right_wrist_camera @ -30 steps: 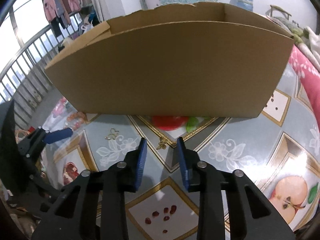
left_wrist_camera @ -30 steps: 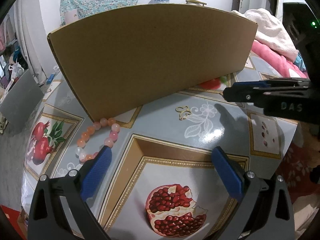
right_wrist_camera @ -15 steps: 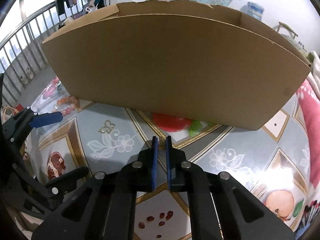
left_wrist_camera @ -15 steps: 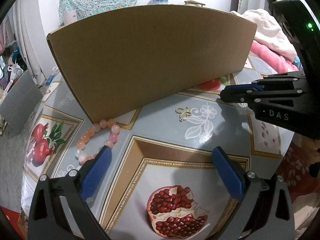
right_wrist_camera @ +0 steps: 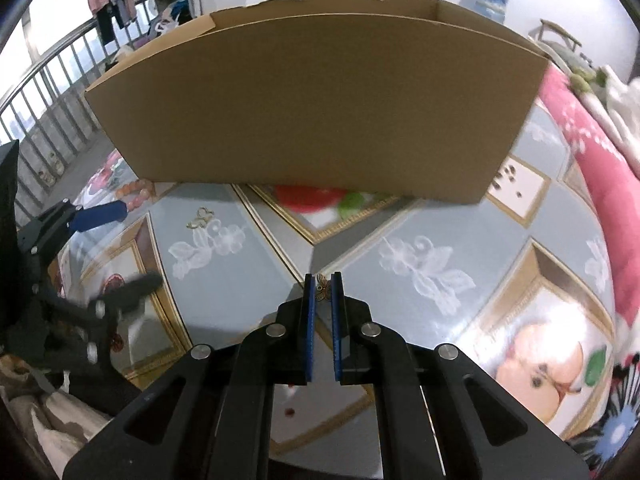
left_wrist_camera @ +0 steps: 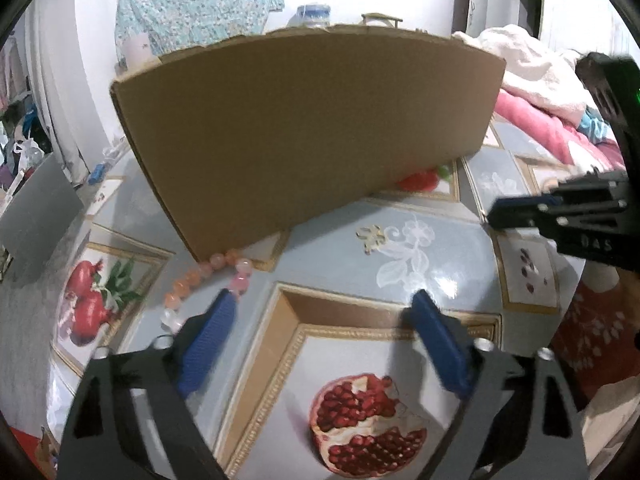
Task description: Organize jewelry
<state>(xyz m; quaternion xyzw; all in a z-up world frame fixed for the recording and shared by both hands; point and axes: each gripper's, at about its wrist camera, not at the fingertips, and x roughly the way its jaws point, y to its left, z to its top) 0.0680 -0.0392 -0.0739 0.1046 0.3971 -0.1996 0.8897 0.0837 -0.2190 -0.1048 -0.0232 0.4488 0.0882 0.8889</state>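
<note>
1. Left wrist view: the left gripper [left_wrist_camera: 320, 312] has its jaws apart and closing, nothing between them; the bead bracelet [left_wrist_camera: 208, 280] lies on the tablecloth [left_wrist_camera: 440, 248] just beside its left finger, touching the cardboard box [left_wrist_camera: 304, 128].
2. Right wrist view: the right gripper [right_wrist_camera: 323, 280] is clamped on a small gold butterfly charm [right_wrist_camera: 322, 287], in front of the cardboard box [right_wrist_camera: 316, 108].

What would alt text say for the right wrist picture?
The right gripper pinches a small gold butterfly charm above a patterned tablecloth, facing a tall cardboard box. A bead bracelet lies far left.
</note>
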